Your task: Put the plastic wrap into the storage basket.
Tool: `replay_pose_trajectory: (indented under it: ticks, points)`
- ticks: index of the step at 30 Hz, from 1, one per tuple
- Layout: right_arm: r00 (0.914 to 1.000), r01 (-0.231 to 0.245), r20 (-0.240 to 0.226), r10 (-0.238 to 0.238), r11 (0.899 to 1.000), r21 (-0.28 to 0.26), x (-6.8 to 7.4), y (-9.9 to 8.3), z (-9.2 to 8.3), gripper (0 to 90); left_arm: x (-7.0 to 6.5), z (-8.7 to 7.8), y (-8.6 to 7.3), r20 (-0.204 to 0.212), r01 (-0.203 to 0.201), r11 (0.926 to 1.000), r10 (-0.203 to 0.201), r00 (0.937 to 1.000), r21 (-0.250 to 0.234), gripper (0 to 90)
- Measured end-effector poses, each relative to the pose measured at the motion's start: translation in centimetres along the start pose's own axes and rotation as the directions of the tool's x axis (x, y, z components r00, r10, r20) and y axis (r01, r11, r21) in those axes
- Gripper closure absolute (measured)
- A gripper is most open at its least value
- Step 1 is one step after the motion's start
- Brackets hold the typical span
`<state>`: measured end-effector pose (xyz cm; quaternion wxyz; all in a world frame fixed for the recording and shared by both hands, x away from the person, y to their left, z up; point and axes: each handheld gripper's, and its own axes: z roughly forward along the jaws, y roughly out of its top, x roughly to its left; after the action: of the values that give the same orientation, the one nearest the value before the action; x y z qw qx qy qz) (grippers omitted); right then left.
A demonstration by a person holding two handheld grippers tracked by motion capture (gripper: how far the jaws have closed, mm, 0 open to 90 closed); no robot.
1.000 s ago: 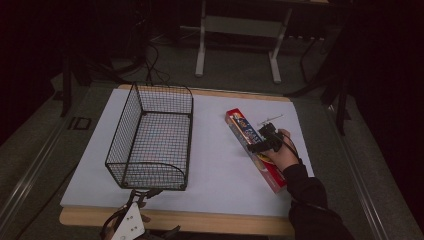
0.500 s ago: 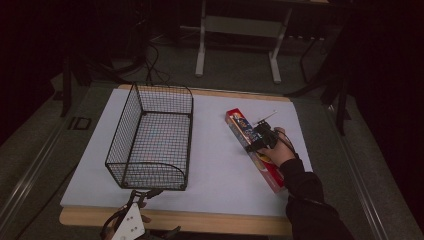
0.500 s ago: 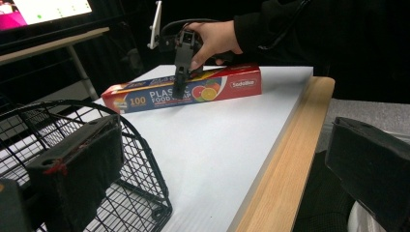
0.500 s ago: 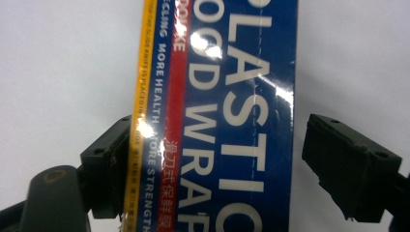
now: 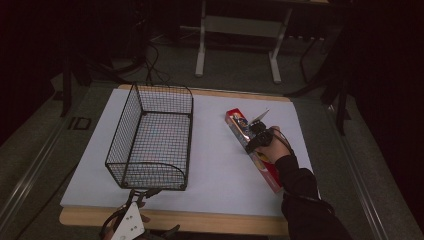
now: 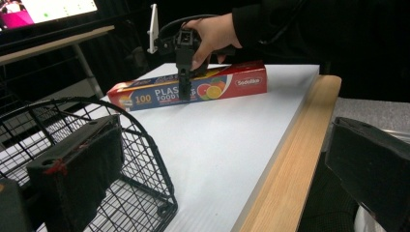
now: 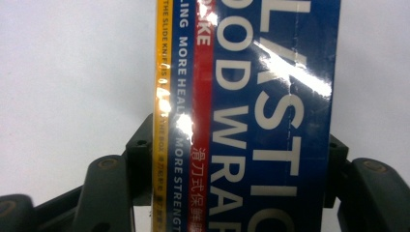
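Observation:
A long red and blue plastic wrap box point(image 5: 239, 125) lies on the white table top point(image 5: 215, 155), right of centre. My right gripper point(image 5: 256, 136) comes down over its middle, one jaw against each long side of the box point(image 7: 251, 121), which still rests on the table. The left gripper view shows this same box point(image 6: 220, 86) with the hand and right gripper point(image 6: 184, 79) on it. My left gripper point(image 5: 142, 194) hovers at the table's near edge by the basket's corner, its jaws wide apart and holding nothing point(image 6: 222, 169).
An empty black wire basket point(image 5: 131, 112) stands on the left half of the table, its rounded near end point(image 6: 145, 140) close to my left gripper. A wooden edge strip point(image 6: 290, 159) runs along the table's front. A metal stand point(image 5: 201, 45) rises behind the table.
My right gripper has shifted a little toward the far end of the box and settled down over it. The left gripper and the basket have stayed put.

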<state>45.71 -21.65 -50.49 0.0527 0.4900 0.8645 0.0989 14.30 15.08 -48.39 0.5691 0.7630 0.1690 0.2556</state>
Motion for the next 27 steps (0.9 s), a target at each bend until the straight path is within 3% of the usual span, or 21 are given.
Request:
replay_pose_trajectory:
  ticks: [6, 13, 21, 24, 27]
  points:
    - [0.9991, -0.042, -0.002, 0.042, 0.999, -0.002, -0.3, 0.1, -0.3, 39.9, 0.0, 0.0, 0.0, 0.003, 0.003, 1.0000, -0.003, 1.0000, -0.006, 0.7]
    - [0.9971, -0.075, 0.008, 0.075, 0.995, -0.069, -1.1, 0.1, -2.7, 40.1, 0.0, 0.1, 0.0, 0.005, 0.005, 1.0000, -0.005, 1.0000, -0.004, 0.7]
    - [0.9975, -0.061, 0.028, 0.066, 0.990, -0.126, -0.9, 0.0, -5.3, 40.0, 0.0, 0.1, 0.0, 0.004, 0.008, 0.9999, -0.008, 1.0000, -0.006, 0.7]
    - [0.9973, -0.072, 0.006, 0.074, 0.986, -0.153, -0.7, 0.0, -6.2, 40.0, 0.0, 0.1, 0.0, 0.004, 0.010, 0.9999, -0.010, 0.9999, -0.005, 0.7]
    - [0.9980, -0.058, 0.014, 0.061, 0.984, -0.170, -0.3, 0.3, -7.1, 40.0, 0.0, 0.1, 0.0, 0.003, 0.009, 0.9999, -0.009, 1.0000, -0.005, 0.7]
